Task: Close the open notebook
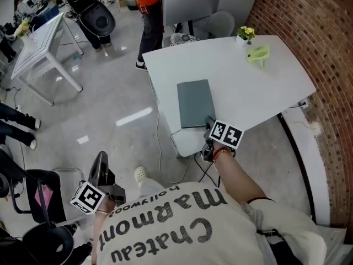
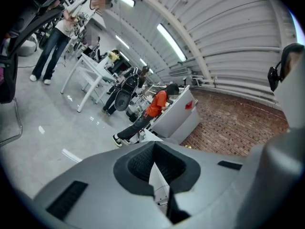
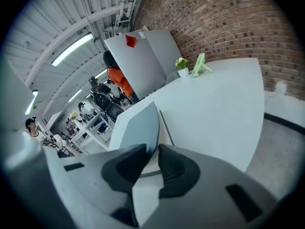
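Note:
A grey-green notebook lies on the white table, and from above its cover looks almost flat. My right gripper is at the notebook's near edge. In the right gripper view the cover stands slightly raised over the white pages. Its near edge runs between the pads of my right gripper, which stand a little apart, with a slit showing beside it. My left gripper hangs low at the left, off the table, over the floor. In its own view the left gripper is shut and holds nothing.
At the table's far side stand a small pot of yellow flowers and a green object. A brick wall runs along the right. A person in orange, a black chair and another white table are beyond.

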